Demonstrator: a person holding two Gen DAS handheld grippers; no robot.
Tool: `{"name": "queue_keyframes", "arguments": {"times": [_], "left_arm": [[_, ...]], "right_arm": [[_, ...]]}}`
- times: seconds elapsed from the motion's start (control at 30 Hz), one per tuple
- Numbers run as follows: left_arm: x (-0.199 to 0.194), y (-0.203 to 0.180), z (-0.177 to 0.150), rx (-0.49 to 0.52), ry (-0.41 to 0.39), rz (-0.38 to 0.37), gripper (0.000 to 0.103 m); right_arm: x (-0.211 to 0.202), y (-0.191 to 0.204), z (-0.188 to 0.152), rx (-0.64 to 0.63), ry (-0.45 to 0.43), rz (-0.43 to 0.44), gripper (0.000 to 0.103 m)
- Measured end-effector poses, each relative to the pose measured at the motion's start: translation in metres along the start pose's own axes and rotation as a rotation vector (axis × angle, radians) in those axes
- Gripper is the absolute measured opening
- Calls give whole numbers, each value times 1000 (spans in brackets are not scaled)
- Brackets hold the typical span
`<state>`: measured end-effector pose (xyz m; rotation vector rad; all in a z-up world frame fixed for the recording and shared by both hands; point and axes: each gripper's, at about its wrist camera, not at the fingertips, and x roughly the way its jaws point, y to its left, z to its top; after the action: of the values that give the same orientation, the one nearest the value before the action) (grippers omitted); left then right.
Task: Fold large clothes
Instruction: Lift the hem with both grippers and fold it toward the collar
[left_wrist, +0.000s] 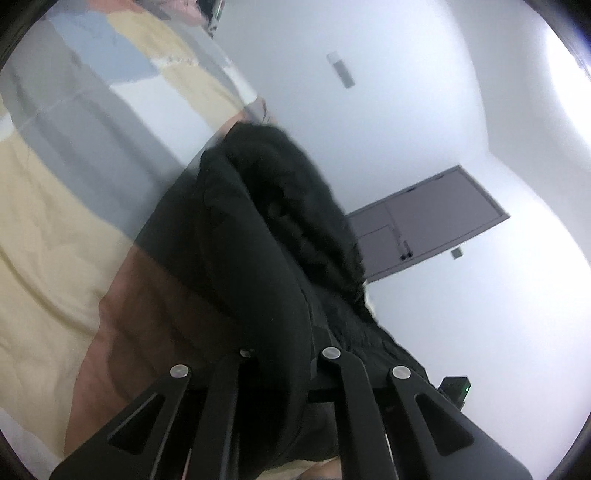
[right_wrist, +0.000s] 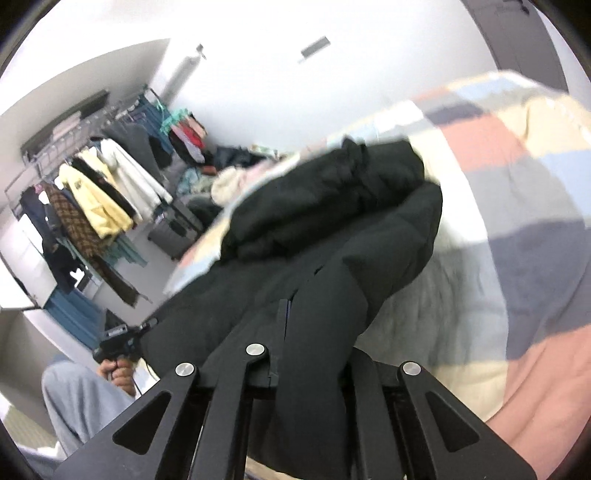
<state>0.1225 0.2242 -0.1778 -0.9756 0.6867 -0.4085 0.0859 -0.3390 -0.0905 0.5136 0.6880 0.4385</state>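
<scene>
I have a black padded jacket (left_wrist: 258, 229) pinched at one hem edge in my left gripper (left_wrist: 284, 354) and at another in my right gripper (right_wrist: 295, 332), both pressed tight on the fabric so the thick cloth bulges out past the fingers. The two holds sit apart along the near edge of the jacket because I judge this to be the fold where the near end is carried over the far end, and a wide garment needs both corners taken together or it twists. The far part of the jacket rests on the patchwork quilt (right_wrist: 517, 177) of the bed, bunched into a dark roll towards the wall side of the bed, while the near part hangs up from the quilt to my grippers. Both grippers point somewhat downward over the bed, which keeps the cloth draped away from me and not under the fingers. In the right wrist view my left hand (right_wrist: 118, 369) shows beyond the jacket's left edge, with a clothes rack (right_wrist: 96, 177) of hanging coats well beyond the bed. Next I would carry the edge across towards the rolled end; the puffy filling is slippery and springy, so the risk is one corner sliding out or the fold landing crooked.
</scene>
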Motion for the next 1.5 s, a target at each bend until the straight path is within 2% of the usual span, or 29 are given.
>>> {"name": "queue_keyframes", "arguments": {"times": [0.3, 0.5, 0.63, 0.87, 1.03, 1.3, 1.5], "left_arm": [[-62, -60, 16, 60, -76, -45, 2], [-104, -91, 18, 82, -101, -79, 2], [-133, -106, 17, 73, -91, -104, 2], [-174, -140, 11, 95, -45, -82, 3], [-197, -158, 10, 90, -25, -68, 3], [-200, -171, 10, 67, 55, 25, 4], [-165, -168, 41, 6, 63, 79, 4]], "right_arm": [[-50, 46, 36, -40, -97, 31, 4], [-78, 65, 40, -6, -122, 69, 4], [-99, 81, 37, -20, -114, 91, 4], [-135, 99, 37, 24, -50, 114, 5], [-156, 120, 42, -11, -36, 120, 5], [-156, 116, 49, 42, 9, 118, 5], [-123, 91, 80, 110, 23, 112, 6]]}}
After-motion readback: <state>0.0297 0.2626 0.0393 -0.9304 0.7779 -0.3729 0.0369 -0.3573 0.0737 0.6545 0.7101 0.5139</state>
